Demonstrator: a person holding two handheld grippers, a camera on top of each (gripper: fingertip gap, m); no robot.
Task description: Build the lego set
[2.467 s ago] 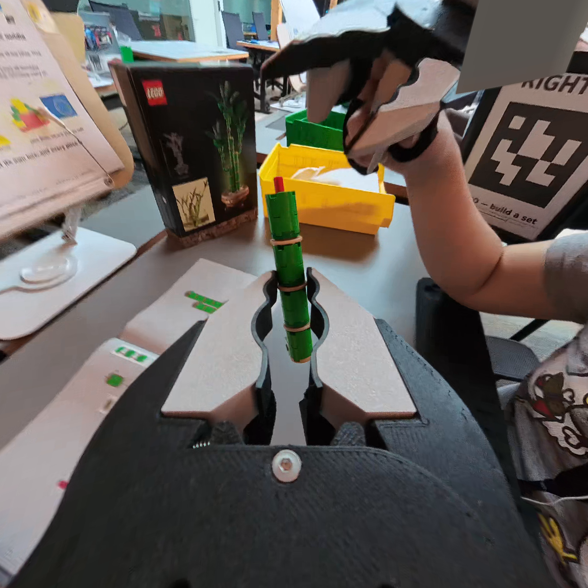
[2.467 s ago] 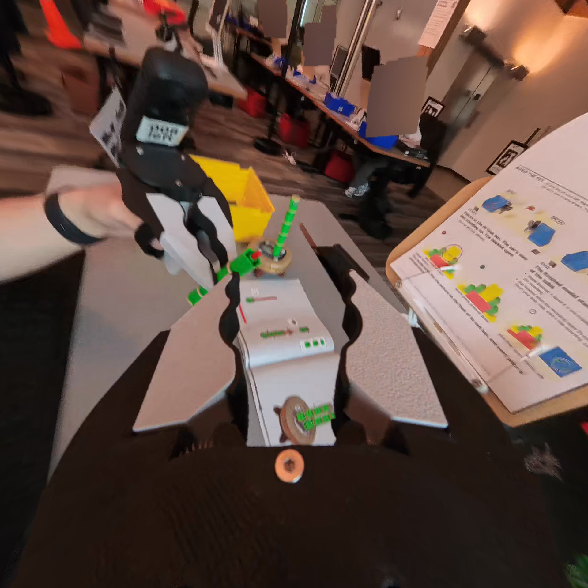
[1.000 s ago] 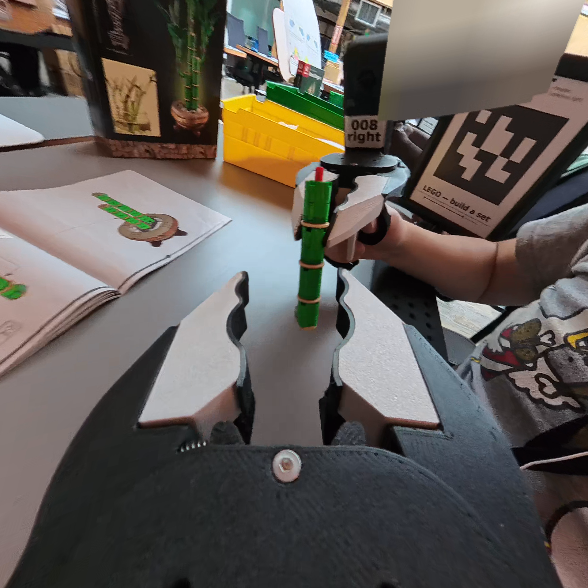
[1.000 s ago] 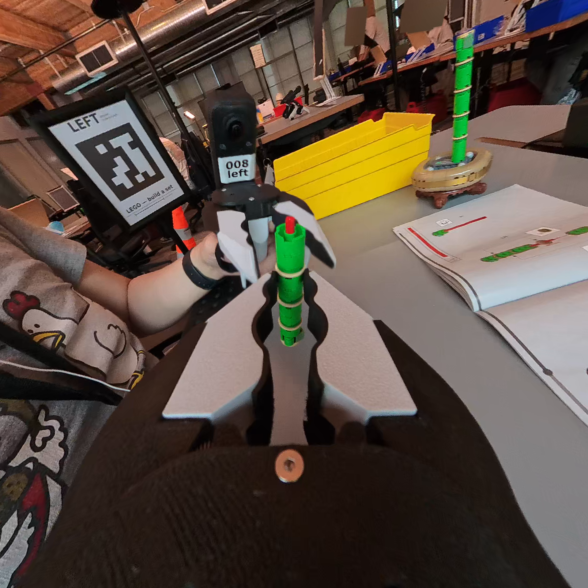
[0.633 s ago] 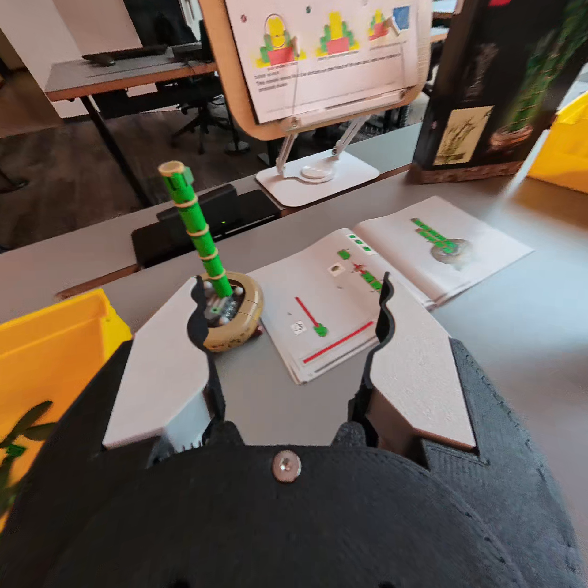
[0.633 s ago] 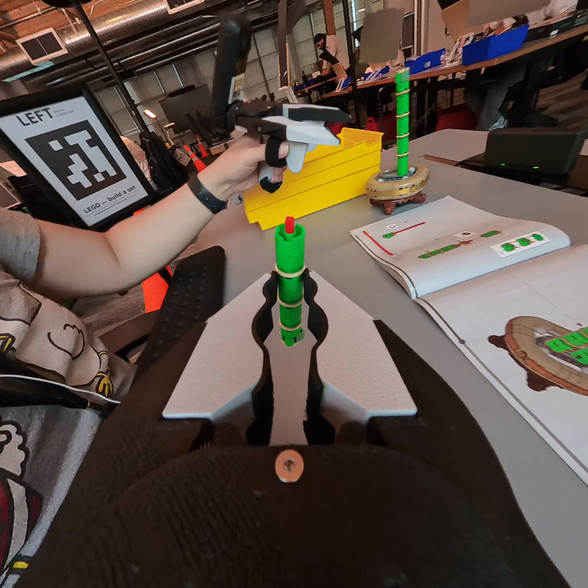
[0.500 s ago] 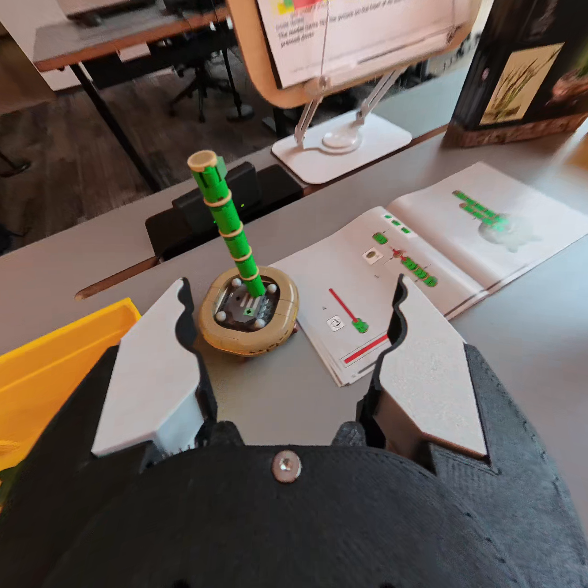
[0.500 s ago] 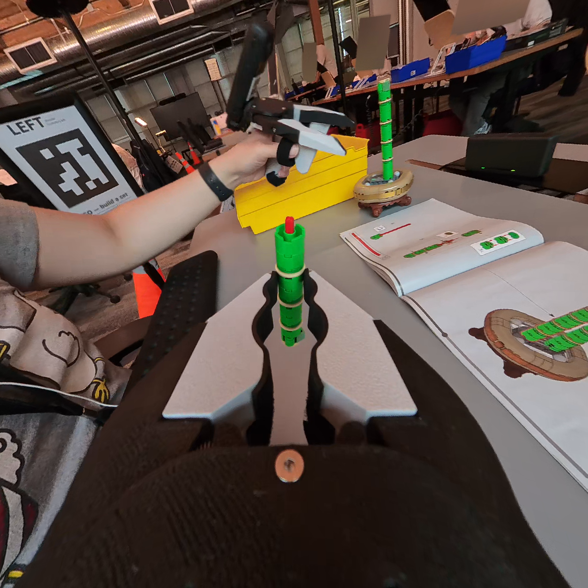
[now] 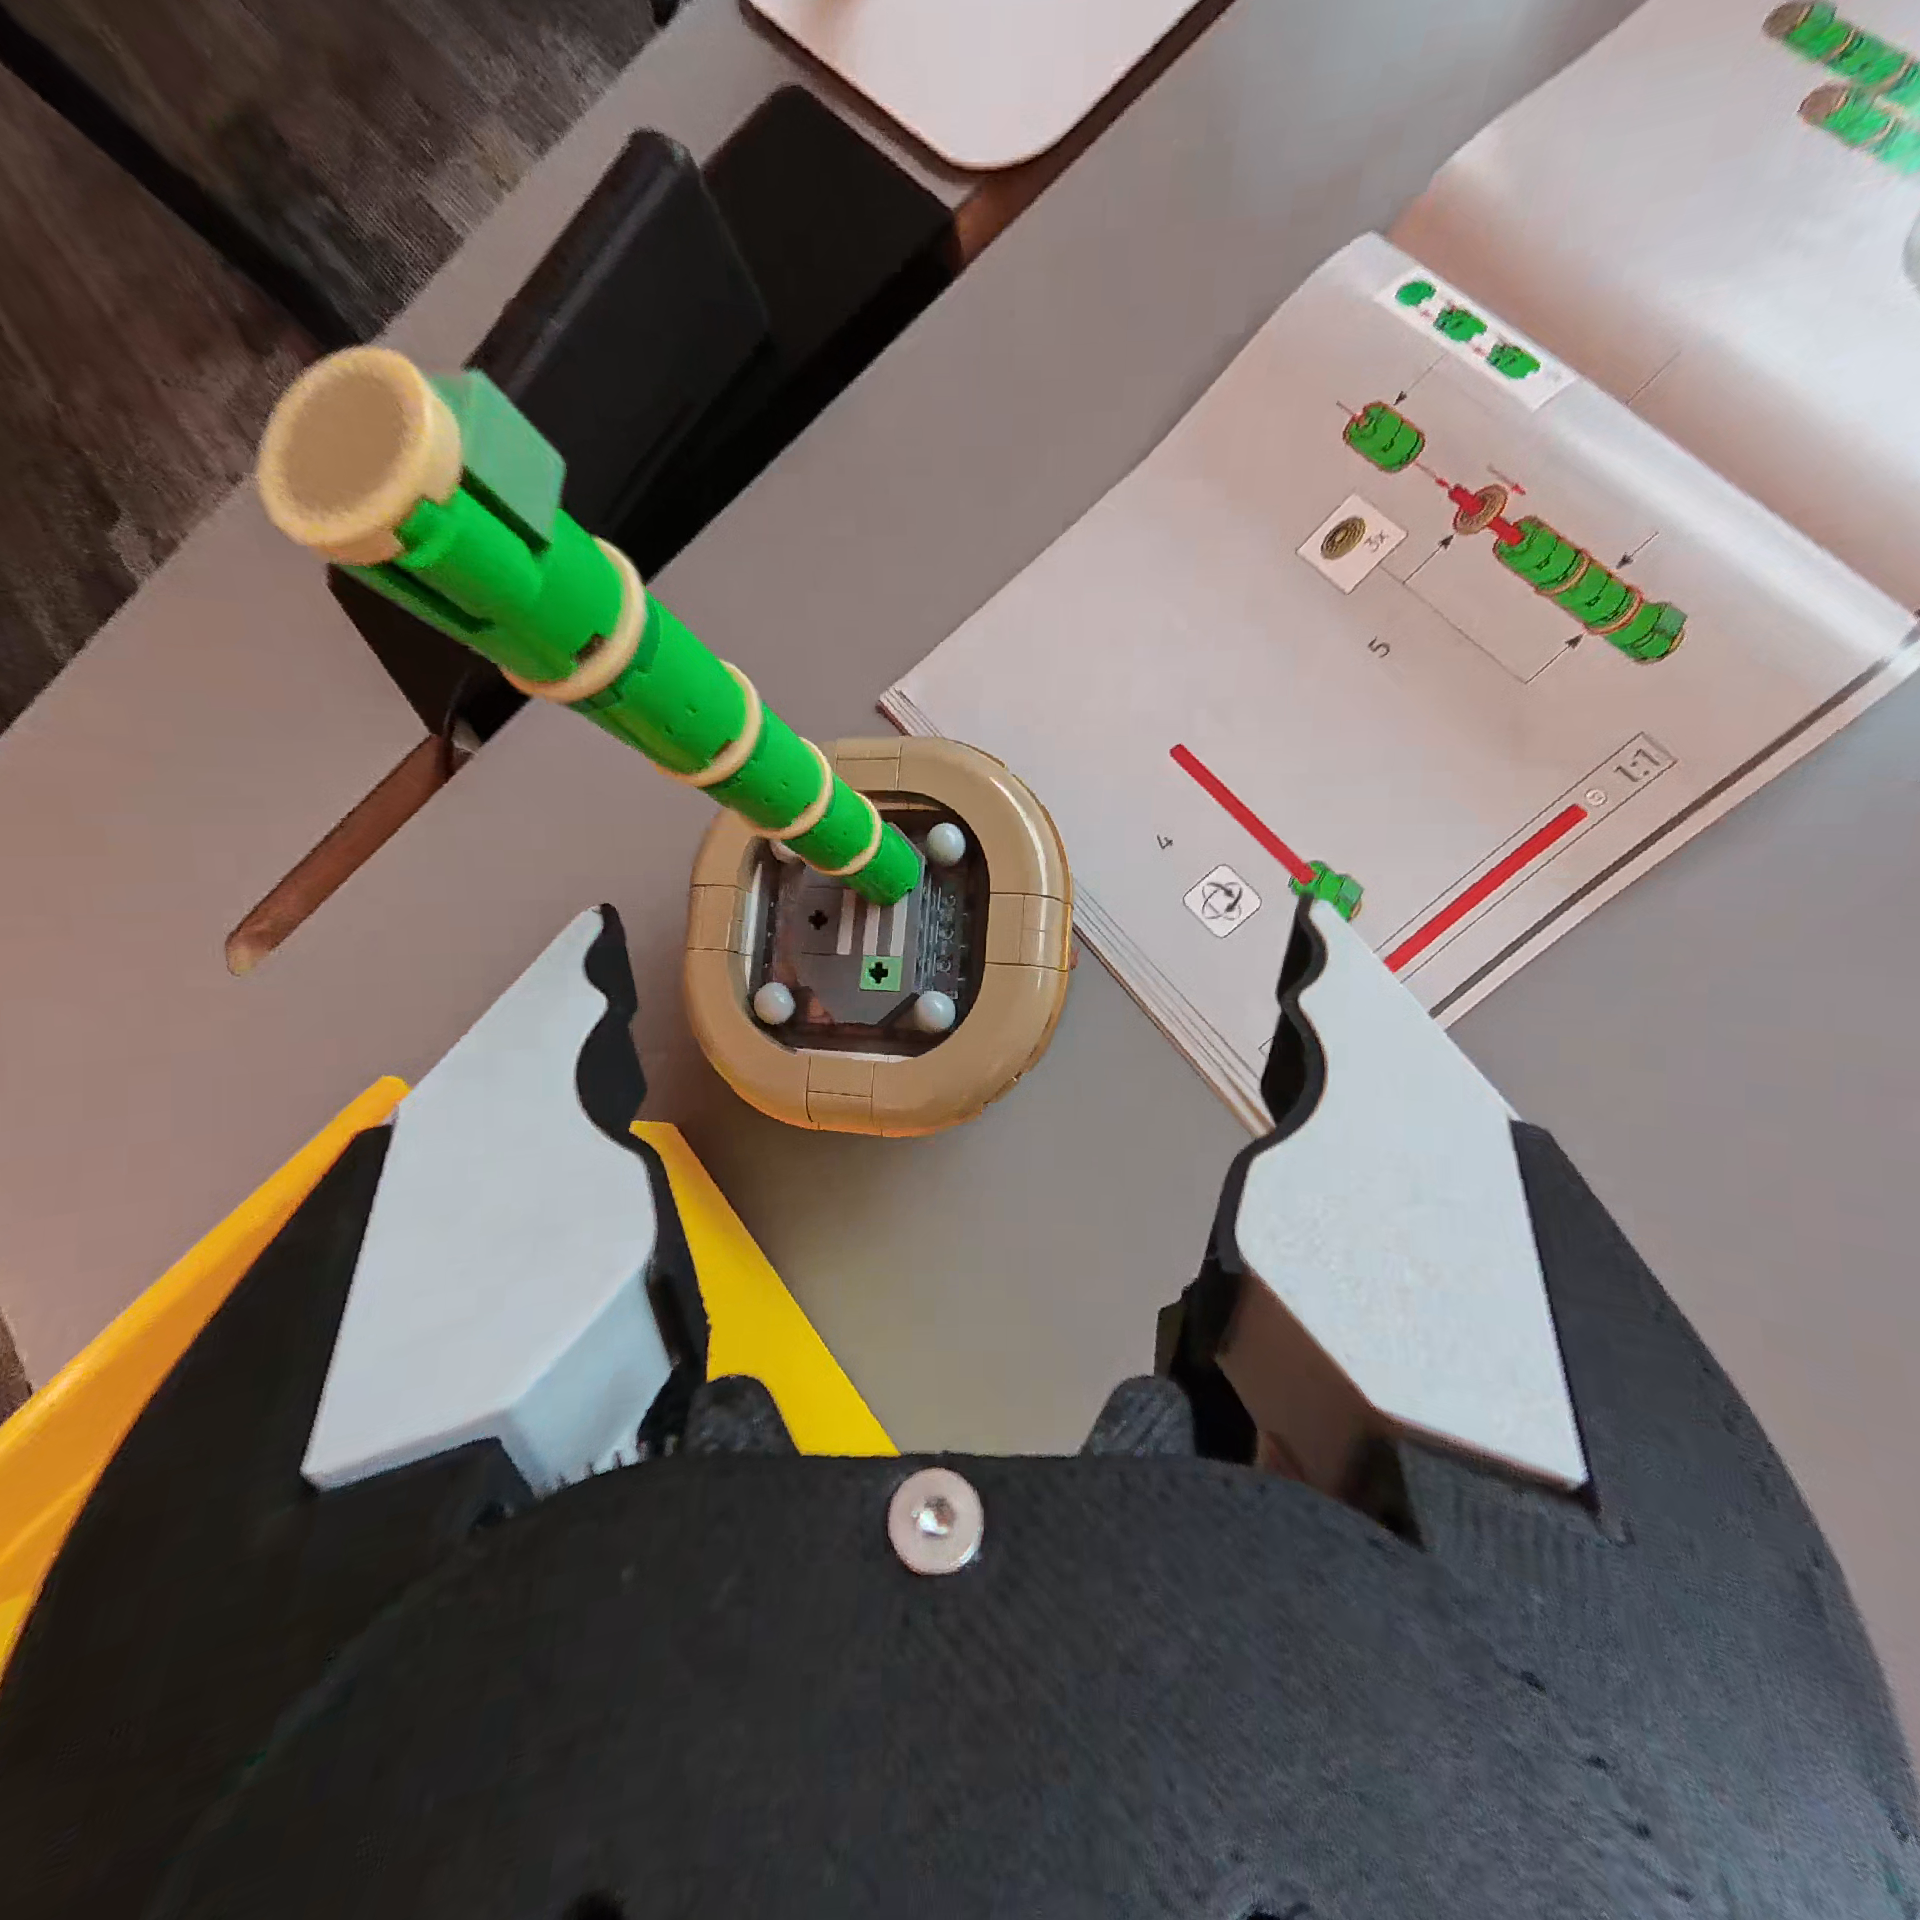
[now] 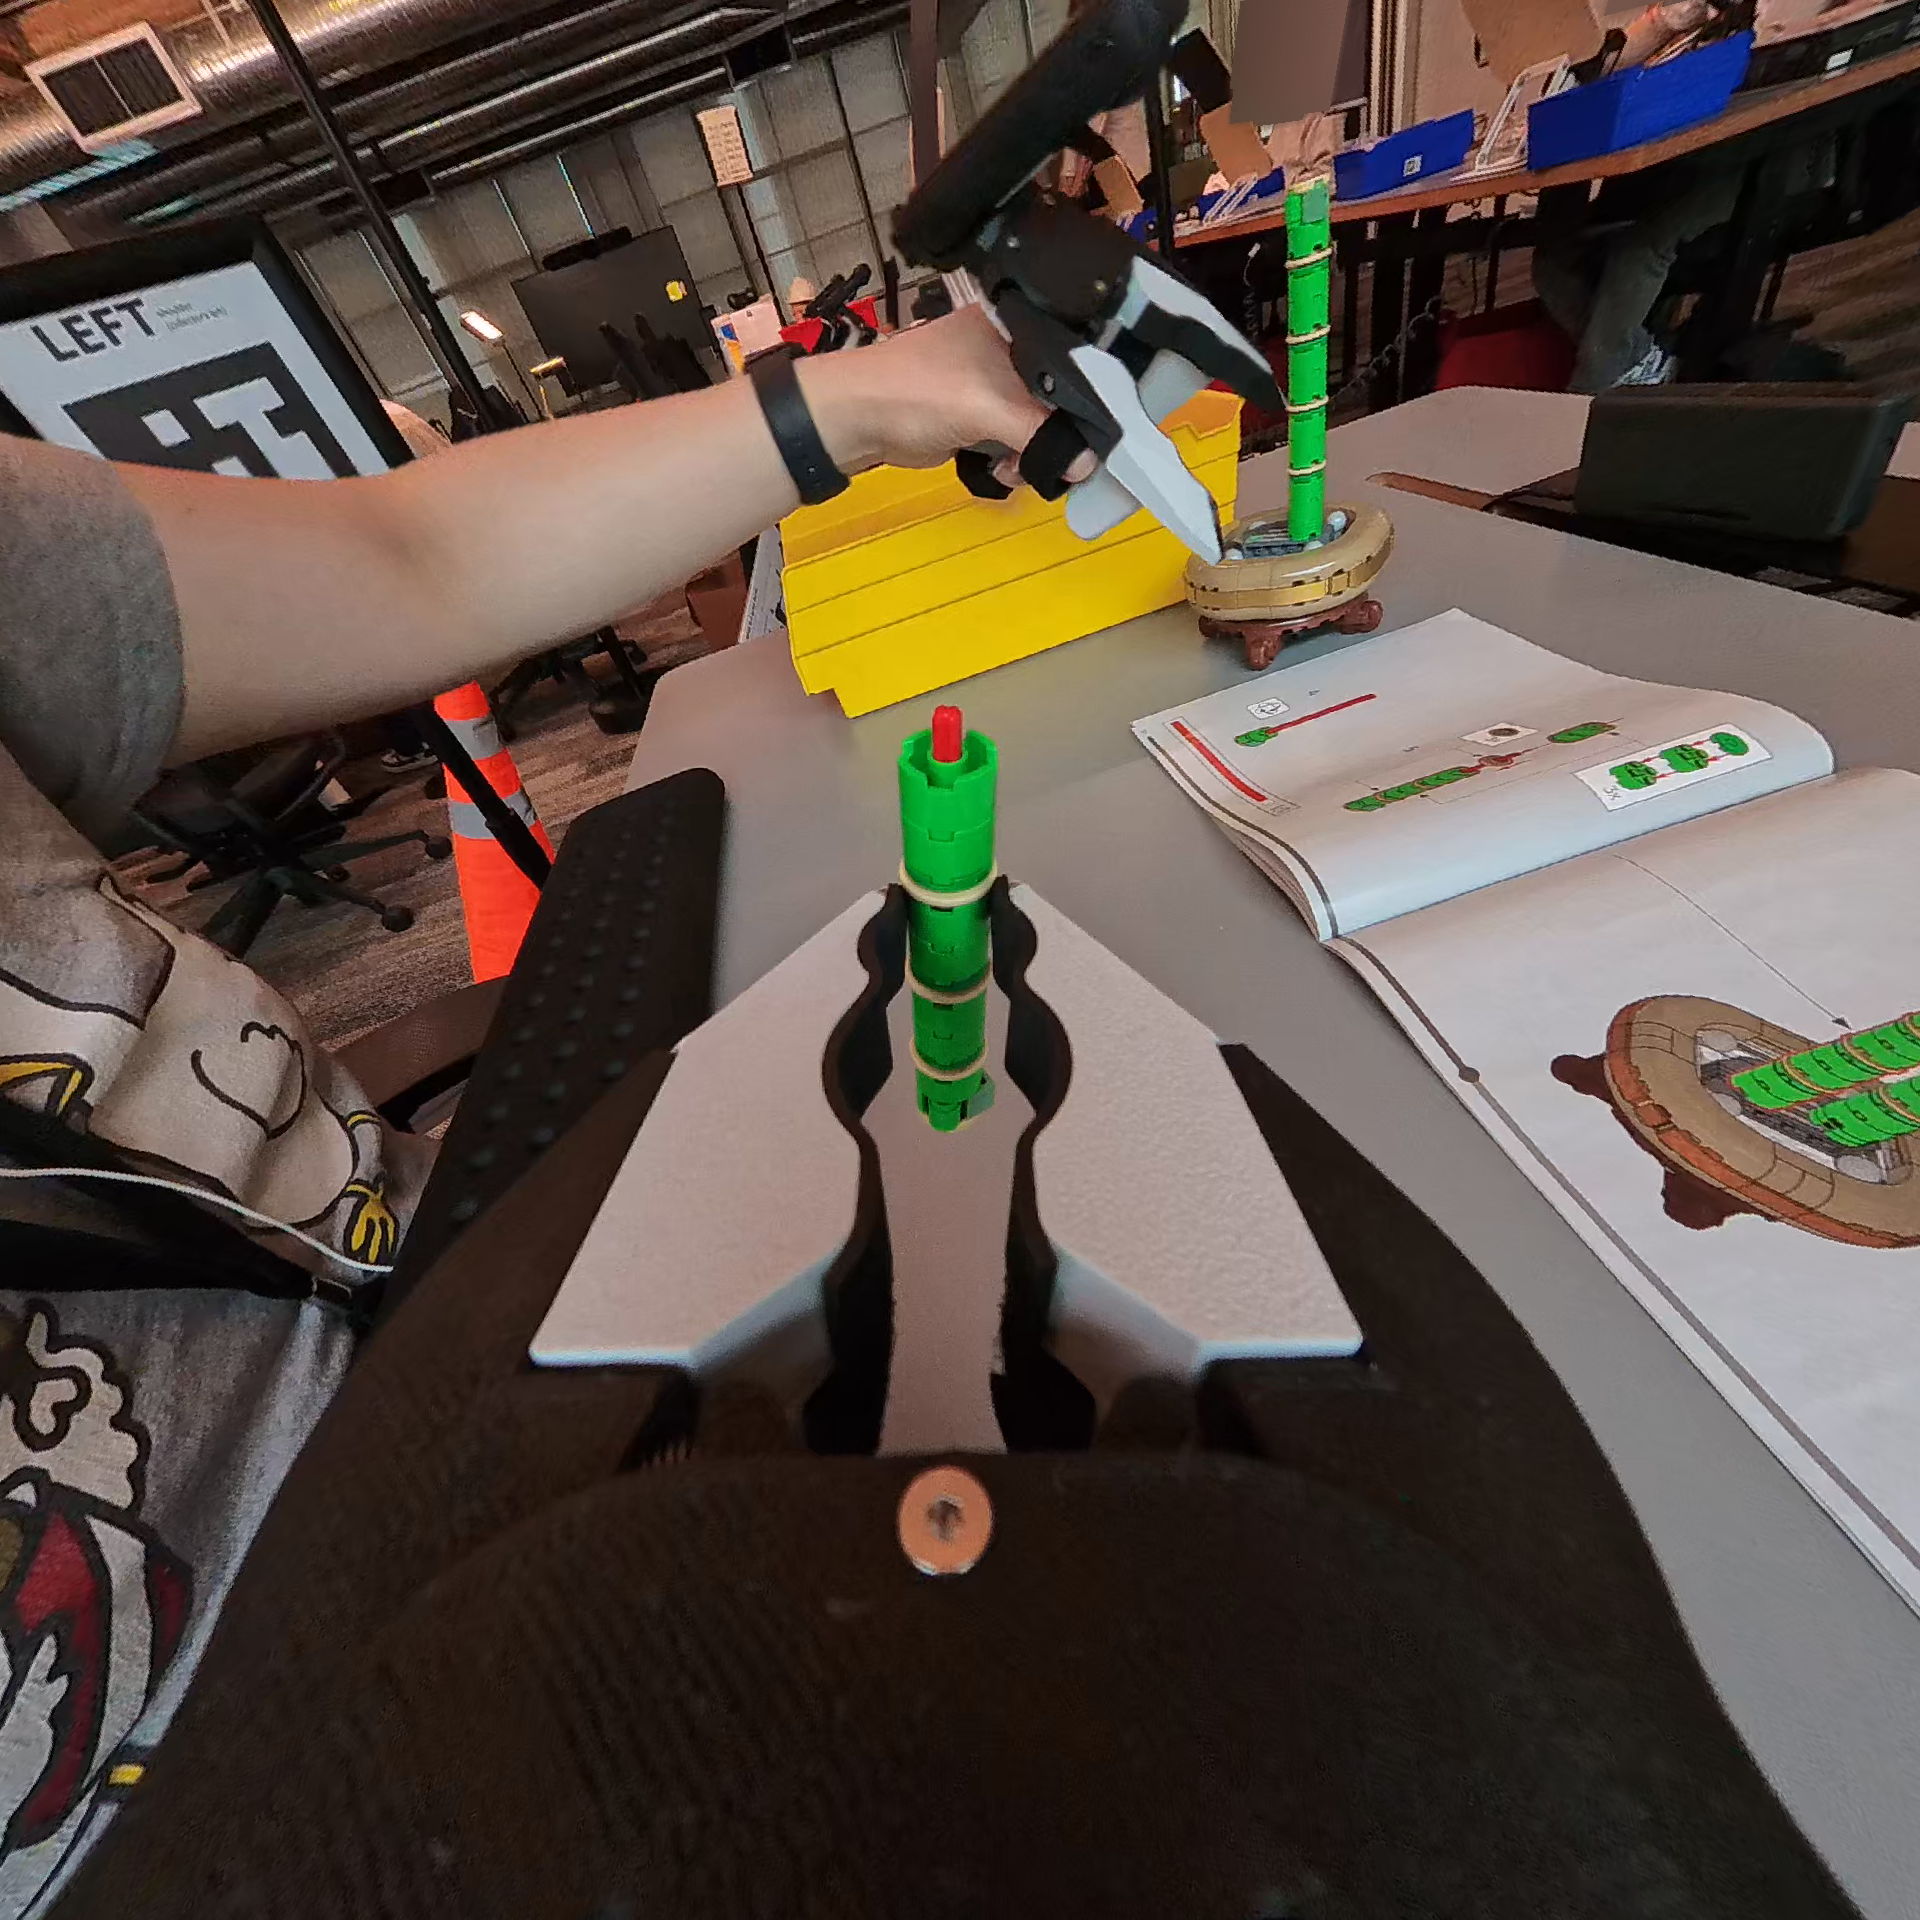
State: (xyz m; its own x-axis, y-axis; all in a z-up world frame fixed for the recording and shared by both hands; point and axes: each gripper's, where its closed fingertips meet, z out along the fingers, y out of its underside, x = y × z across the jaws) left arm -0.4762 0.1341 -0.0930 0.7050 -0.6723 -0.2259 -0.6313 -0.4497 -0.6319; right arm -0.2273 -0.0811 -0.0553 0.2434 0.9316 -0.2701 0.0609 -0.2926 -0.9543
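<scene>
My left gripper (image 9: 951,914) is open and empty, pointing down just above the tan pot (image 9: 883,1091), with one finger on each side of it. A tall green bamboo stalk (image 9: 665,686) with tan rings stands in the pot. My right gripper (image 10: 948,894) is shut on a short green stalk segment (image 10: 945,821) with a red axle at its top, held upright above the table's near edge. In the right wrist view, the left gripper (image 10: 1242,478) hovers at the pot (image 10: 1288,566), beside the tall stalk (image 10: 1307,343).
The open instruction booklet (image 9: 1299,582) lies right of the pot and also shows in the right wrist view (image 10: 1507,790). A yellow bin (image 10: 966,582) stands behind the pot. A black box (image 9: 644,312) lies at the table's far edge. A black pad (image 10: 592,987) and an orange cone (image 10: 488,821) are on the left. To the pot (image 10: 1288,566): left tips about 4 centimetres, right tips about 35 centimetres. Seen from the left wrist view (image 9: 1013,874) as well.
The left gripper let go of the short stalk segment and the right gripper took it. The left gripper opened wide, swung to the pot and dropped close above it.
</scene>
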